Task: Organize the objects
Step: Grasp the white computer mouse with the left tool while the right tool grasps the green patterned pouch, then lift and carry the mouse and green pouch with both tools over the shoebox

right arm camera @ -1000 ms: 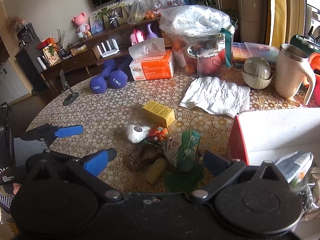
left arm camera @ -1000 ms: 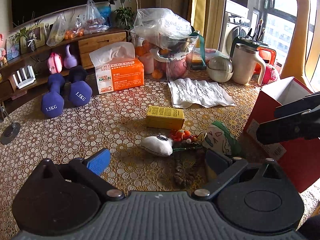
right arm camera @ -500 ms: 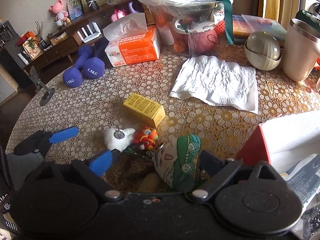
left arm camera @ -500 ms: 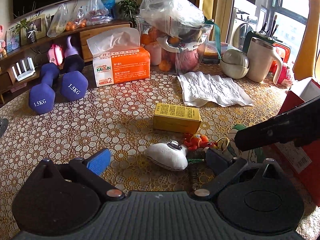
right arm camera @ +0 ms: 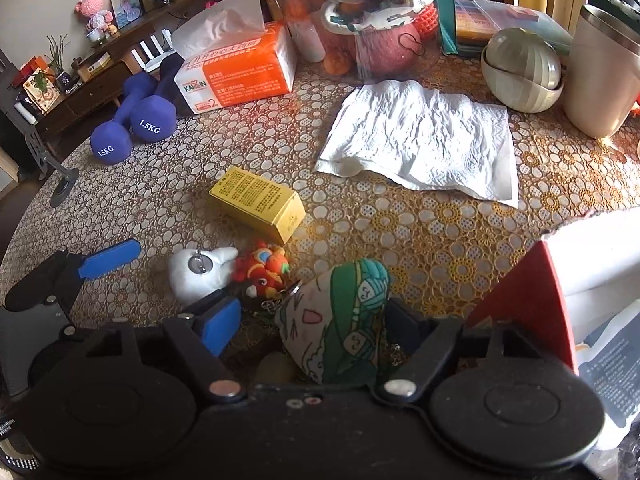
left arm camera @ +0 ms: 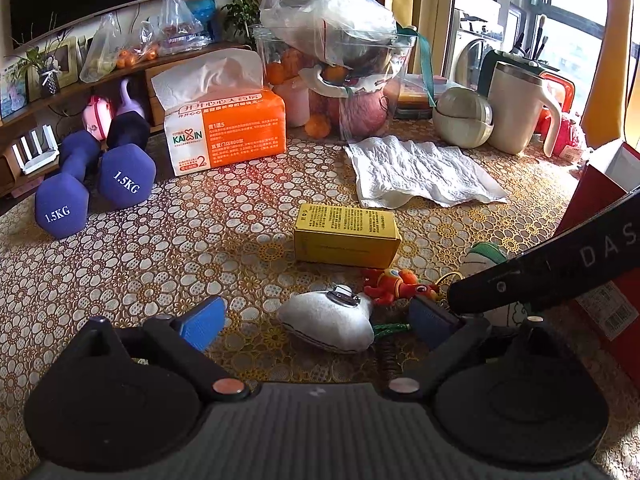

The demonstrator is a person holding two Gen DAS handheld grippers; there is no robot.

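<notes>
A white plush (left arm camera: 328, 322) lies on the lace tablecloth between the wide jaws of my left gripper (left arm camera: 316, 322). Those jaws are closing, and neither blue pad touches the plush. Beside the plush are a red-orange toy (left arm camera: 394, 284) and a yellow box (left arm camera: 346, 236). In the right wrist view a green-and-white printed pouch (right arm camera: 336, 320) sits between the closing jaws of my right gripper (right arm camera: 312, 322). There is a gap at the left pad (right arm camera: 220, 324). The plush (right arm camera: 200, 270), toy (right arm camera: 264, 266) and yellow box (right arm camera: 258, 204) lie just beyond. A black right-gripper finger (left arm camera: 540, 272) crosses the left view.
A red box (right arm camera: 532, 292) stands open at the right. Farther back are a paper towel (left arm camera: 420, 168), an orange tissue pack (left arm camera: 228, 132), two purple dumbbells (left arm camera: 96, 188), a bowl (left arm camera: 462, 122), a mug (left arm camera: 516, 108) and a bagged fruit container (left arm camera: 340, 60).
Both grippers have sunk toward the table and moved forward. The left now straddles the white plush. The right jaws have narrowed around the printed pouch.
</notes>
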